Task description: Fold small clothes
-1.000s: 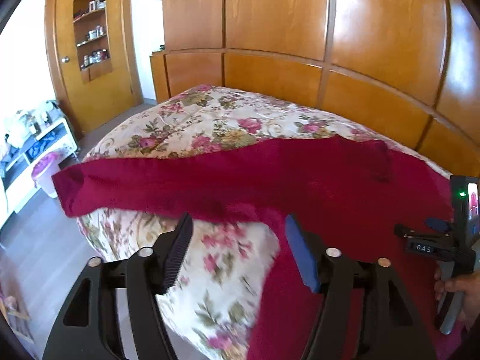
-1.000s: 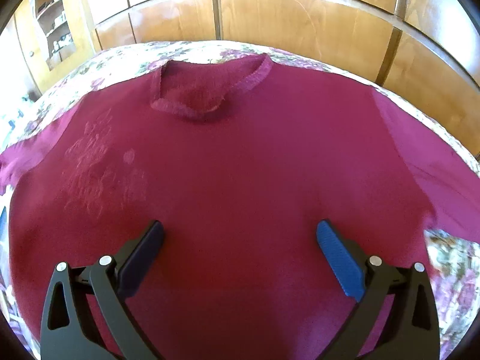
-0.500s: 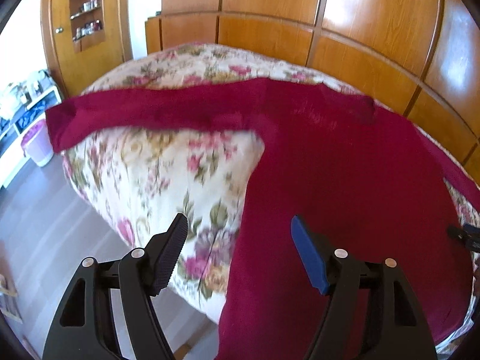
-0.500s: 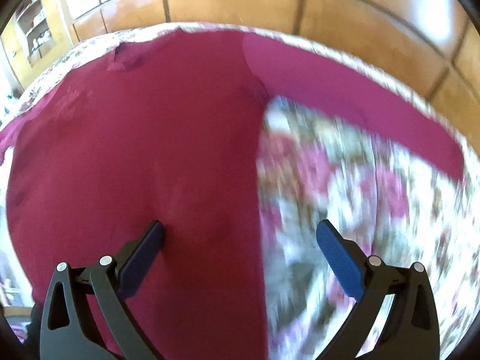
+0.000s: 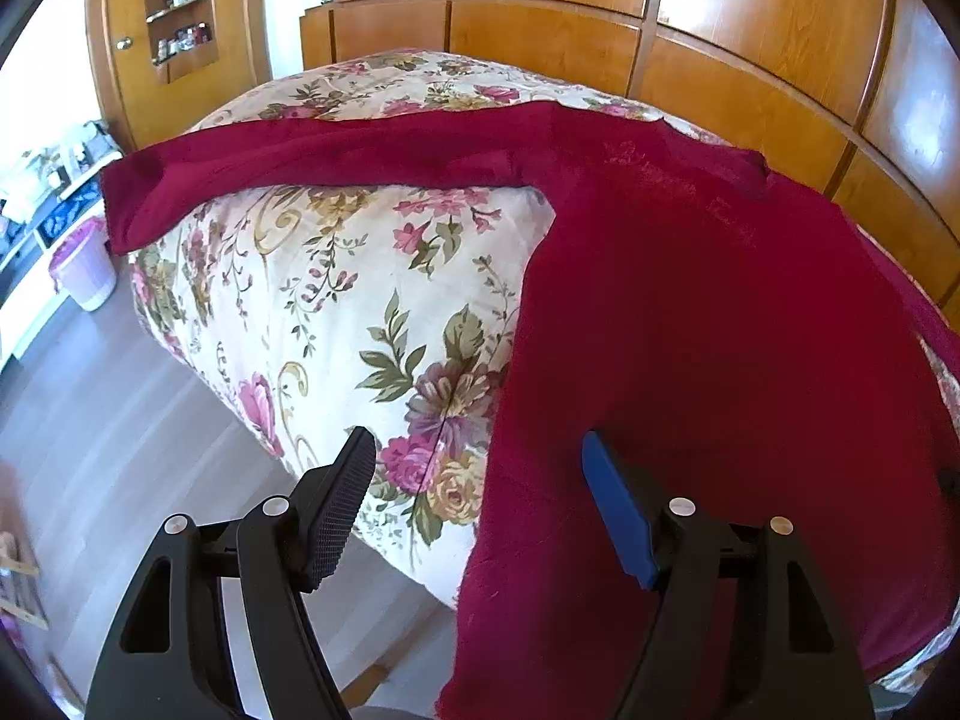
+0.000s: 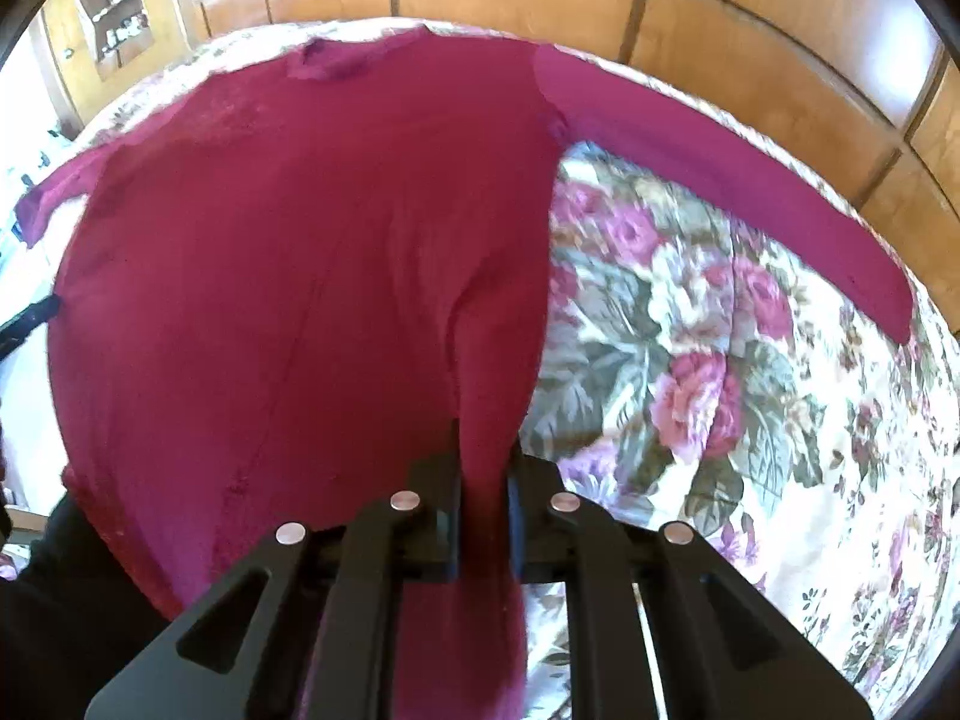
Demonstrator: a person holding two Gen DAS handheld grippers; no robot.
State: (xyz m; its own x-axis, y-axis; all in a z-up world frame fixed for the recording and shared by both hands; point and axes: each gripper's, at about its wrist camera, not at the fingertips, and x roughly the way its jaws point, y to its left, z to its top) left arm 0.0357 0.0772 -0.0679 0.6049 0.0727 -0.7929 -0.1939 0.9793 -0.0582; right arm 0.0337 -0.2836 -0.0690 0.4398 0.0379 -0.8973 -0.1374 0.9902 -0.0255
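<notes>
Open left hand-held gripper straddles red sweater edge.

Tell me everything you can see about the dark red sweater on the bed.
The sweater is dark red, of soft knit-looking cloth, with long sleeves and a round neckline at the far end. It lies spread flat on the floral bedspread, both sleeves stretched out sideways. Its near hem hangs over the bed's edge. The right gripper is shut on a fold of cloth near the hem corner, pulling a ridge up. The left gripper is open astride the other side edge, not pinching it.

Sweater matt crimson knit cloth; bedspread smooth floral cotton; wardrobe panels glossy varnished wood.
</notes>
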